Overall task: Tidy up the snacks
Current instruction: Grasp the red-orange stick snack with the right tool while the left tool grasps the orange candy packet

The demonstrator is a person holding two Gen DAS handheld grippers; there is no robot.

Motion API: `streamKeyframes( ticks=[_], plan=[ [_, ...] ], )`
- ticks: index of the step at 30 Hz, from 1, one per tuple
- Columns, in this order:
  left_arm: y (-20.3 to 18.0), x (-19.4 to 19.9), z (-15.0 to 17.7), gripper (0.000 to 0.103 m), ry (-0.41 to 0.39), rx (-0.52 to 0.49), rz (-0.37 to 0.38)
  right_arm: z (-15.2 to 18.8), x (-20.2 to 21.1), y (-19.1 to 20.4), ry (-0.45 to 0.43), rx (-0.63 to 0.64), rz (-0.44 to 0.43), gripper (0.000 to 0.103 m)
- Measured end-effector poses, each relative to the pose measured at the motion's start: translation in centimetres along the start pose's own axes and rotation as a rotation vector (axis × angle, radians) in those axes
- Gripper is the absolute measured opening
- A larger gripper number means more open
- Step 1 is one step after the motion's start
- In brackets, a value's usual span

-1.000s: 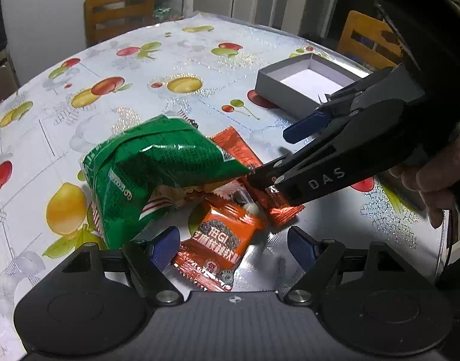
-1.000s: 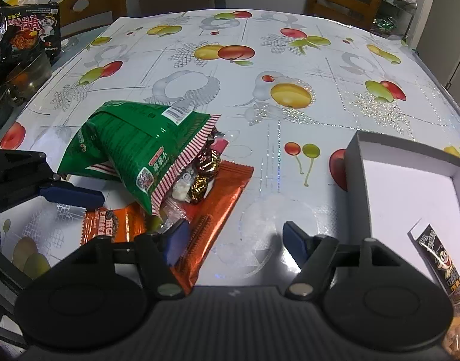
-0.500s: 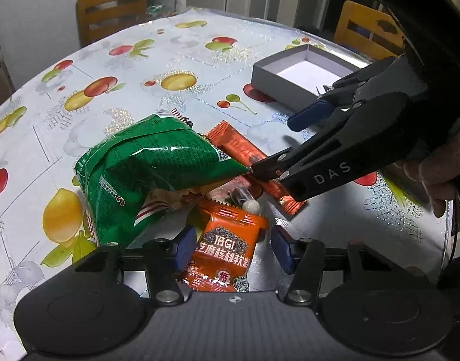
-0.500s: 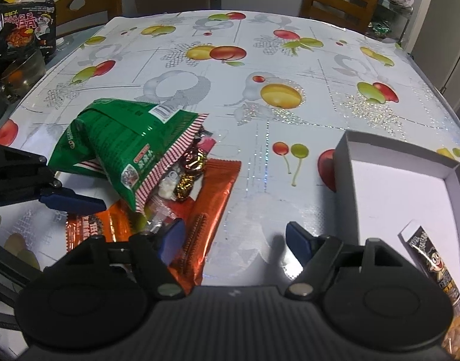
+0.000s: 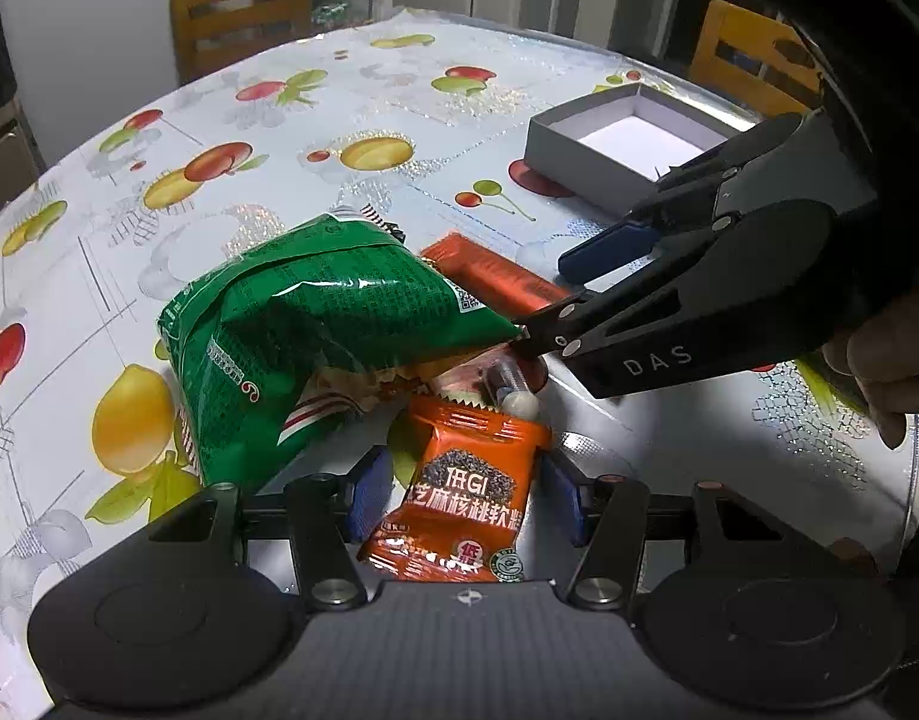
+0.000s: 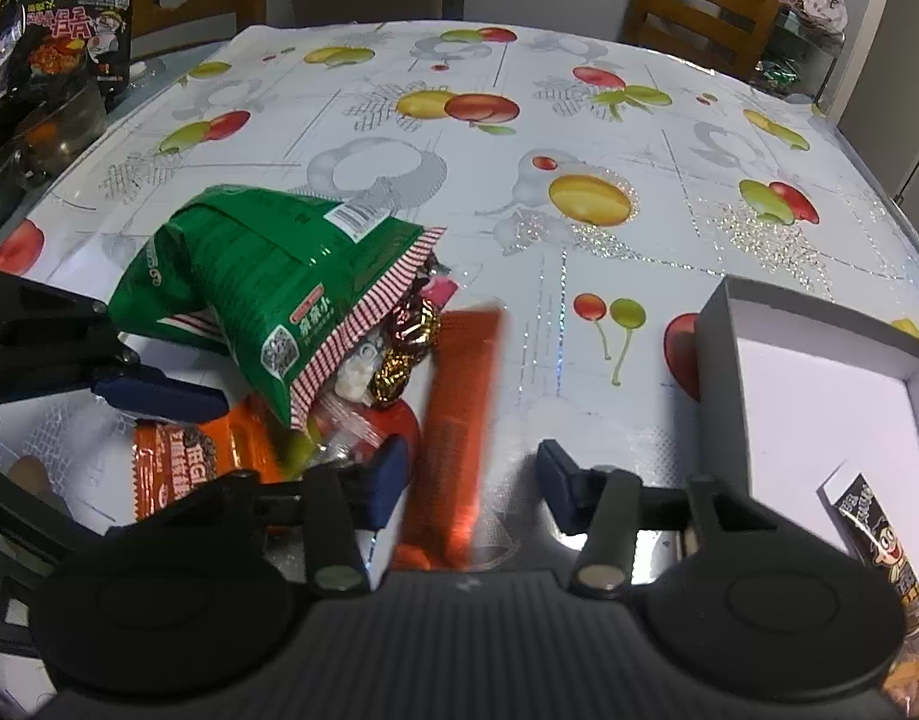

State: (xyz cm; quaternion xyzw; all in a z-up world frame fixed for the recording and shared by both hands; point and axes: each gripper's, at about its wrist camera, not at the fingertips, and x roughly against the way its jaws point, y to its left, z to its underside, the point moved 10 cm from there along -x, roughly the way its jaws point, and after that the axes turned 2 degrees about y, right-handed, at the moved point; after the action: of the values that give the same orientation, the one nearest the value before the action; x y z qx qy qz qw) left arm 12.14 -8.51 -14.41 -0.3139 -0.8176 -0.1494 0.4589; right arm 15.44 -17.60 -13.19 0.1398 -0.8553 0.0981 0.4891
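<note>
Showing noodle pack (image 6: 69, 30) in right view | person's hand (image 5: 891, 372) in left

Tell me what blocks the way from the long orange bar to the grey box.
Nothing visible: bare tablecloth lies between the long orange bar and the grey box. The right gripper is closing around the bar.

Bench (image 6: 519, 90): snack pile at left, box (image 6: 819, 372) at right, well apart.
Bag (image 6: 249, 276): lies on top of the pile, mouth toward the box.
Candies (image 6: 405, 348): at the bag's mouth.
Long packet (image 6: 459, 420): beside the candies, on the box side.
Square packet (image 5: 465, 498): before the bag, nearest the bench edge.
Sachet (image 6: 879, 540): in the box, near corner.
Chairs (image 6: 699, 6): behind the bench.
</note>
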Motion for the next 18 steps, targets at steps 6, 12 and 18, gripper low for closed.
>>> streamKeyframes(
  ticks=[6,12,18],
  plan=[
    [-0.06,0.03,0.13,0.052,-0.005,-0.001,-0.017,-0.06,-0.03,0.16,-0.009,0.003,-0.007,0.042],
    [-0.37,0.32,0.41,0.045,0.006,0.009,-0.016,0.01,0.05,0.66,-0.020,0.029,-0.020,0.030],
    [-0.97,0.59,0.81,0.042,0.017,0.019,-0.023,0.40,0.41,0.29,-0.016,0.016,-0.042,0.022]
  ],
)
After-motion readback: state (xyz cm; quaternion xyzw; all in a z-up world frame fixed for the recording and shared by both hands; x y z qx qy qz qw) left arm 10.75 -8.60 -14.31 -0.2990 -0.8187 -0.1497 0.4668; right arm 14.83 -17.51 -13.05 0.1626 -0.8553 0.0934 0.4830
